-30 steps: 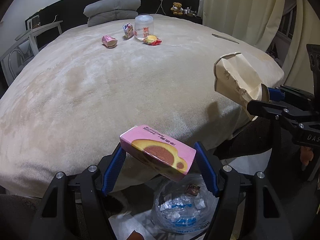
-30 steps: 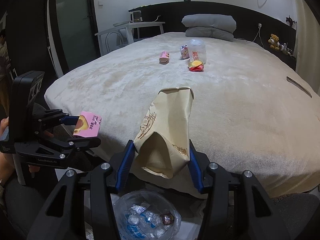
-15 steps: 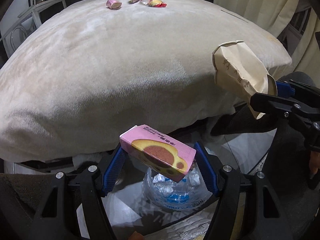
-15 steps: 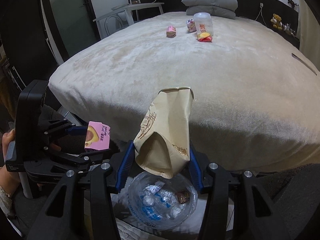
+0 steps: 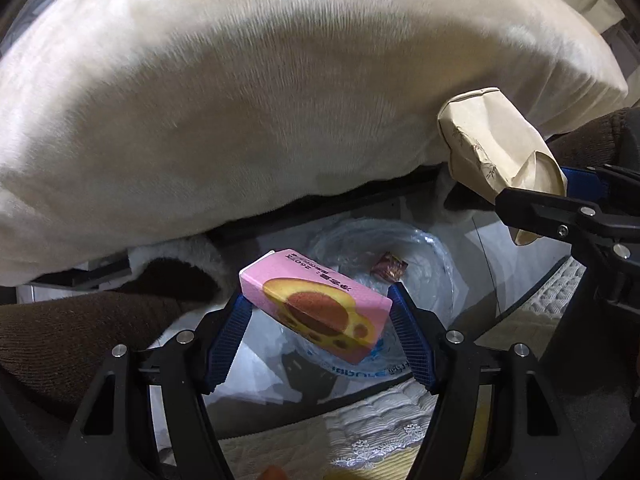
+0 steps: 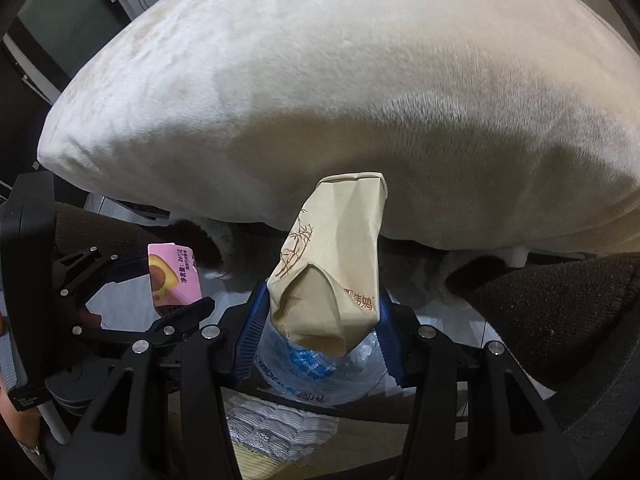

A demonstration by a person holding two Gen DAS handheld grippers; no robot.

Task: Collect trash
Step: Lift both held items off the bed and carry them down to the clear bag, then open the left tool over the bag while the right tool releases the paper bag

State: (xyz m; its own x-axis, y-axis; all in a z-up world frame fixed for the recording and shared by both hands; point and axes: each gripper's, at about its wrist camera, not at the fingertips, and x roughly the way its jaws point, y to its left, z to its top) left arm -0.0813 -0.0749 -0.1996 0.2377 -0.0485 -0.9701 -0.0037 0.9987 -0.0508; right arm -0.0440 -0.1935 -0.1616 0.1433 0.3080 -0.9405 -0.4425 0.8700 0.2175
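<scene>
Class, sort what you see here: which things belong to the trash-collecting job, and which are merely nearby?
Belong to the job:
- pink carton, clamped in the left gripper
- brown paper bag, clamped in the right gripper
- clear plastic trash bag on the floor below

Merely nearby:
- cream blanket over the bed
- brown fabric

Left hand-held gripper pts steeply down, blue pads clamped on both ends of a pink carton, jaws approx. half spread. Right hand-held gripper also pts steeply down, pads pinching lower part of a brown paper bag, jaws narrower than the left's. The two sit side by side, close but apart. Part of a hand shows at the left gripper's grip in right wrist view; brown-clad legs on both sides.
</scene>
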